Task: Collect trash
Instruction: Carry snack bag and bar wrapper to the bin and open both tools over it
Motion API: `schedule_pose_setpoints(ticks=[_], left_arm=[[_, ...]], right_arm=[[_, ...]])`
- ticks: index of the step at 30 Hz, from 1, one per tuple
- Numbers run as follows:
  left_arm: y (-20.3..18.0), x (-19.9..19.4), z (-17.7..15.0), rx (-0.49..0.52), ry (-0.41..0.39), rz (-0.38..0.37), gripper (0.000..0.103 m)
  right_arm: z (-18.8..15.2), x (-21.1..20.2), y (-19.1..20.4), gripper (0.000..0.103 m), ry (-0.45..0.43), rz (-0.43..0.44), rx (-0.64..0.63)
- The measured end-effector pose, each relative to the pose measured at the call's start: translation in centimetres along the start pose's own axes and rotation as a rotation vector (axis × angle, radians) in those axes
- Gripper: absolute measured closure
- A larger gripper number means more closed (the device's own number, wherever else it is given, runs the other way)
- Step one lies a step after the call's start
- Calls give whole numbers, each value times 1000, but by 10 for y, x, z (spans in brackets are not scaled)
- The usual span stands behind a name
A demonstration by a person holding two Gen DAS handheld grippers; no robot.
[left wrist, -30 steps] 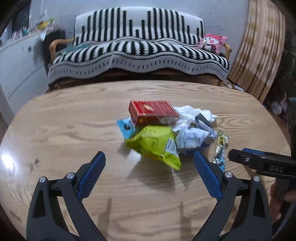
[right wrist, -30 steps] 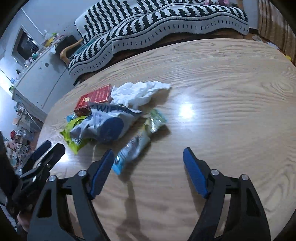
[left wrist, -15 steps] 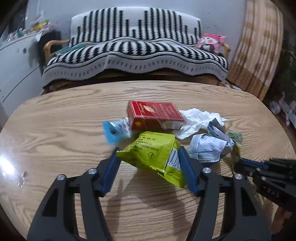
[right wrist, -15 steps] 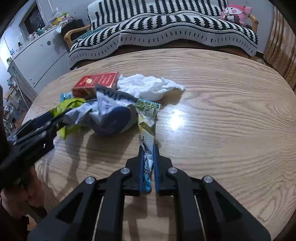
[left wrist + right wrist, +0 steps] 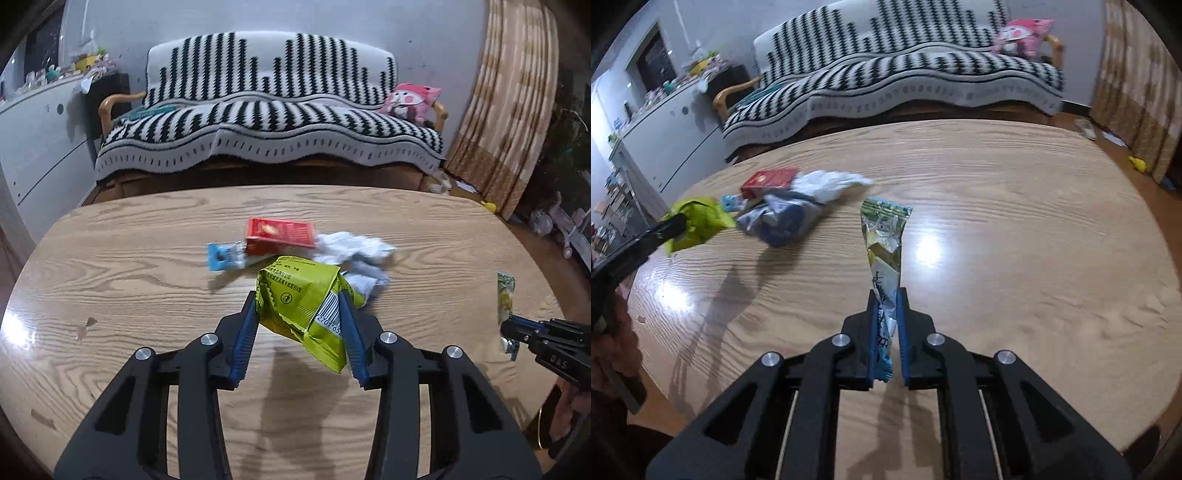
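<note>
While the left gripper [image 5: 299, 317] is closing on the green bag [image 5: 306, 299] above the table [image 5: 147, 280], the right gripper [image 5: 886, 332] clamps the long wrapper [image 5: 884, 236] clear of the remaining pile, likely for binning.

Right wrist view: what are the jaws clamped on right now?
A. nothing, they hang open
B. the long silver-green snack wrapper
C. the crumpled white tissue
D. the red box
B: the right gripper pinches the lower end of the long silver-green snack wrapper, which stands up from the jaws, while the red box and the crumpled white tissue lie in the pile farther back on the table.
</note>
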State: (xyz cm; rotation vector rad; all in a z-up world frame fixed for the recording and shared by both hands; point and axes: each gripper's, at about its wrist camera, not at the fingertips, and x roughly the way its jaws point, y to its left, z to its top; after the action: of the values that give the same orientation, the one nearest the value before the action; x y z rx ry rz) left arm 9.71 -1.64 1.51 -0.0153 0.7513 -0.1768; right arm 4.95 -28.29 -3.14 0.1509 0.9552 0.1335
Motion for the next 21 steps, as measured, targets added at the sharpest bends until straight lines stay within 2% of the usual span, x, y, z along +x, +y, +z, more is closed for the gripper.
schedule_pose_setpoints(ticks=[5,11,18,21], left_arm=[[-67,-14,-3,52,-24,-91,61],[-190,-19,-17,152,-20,-275,61],[-358,-31,-76,364,29,-497,61],[-424,-37,-108,444,60,-586,61]], right_arm=[[-28,-48,-71,93,-26,-90,77],[-86,-111,-182,93,-46,-221,223],[-175,-180,-312,93,-62,-364,449],[-211,-197,-348,93,-52,-401,518]])
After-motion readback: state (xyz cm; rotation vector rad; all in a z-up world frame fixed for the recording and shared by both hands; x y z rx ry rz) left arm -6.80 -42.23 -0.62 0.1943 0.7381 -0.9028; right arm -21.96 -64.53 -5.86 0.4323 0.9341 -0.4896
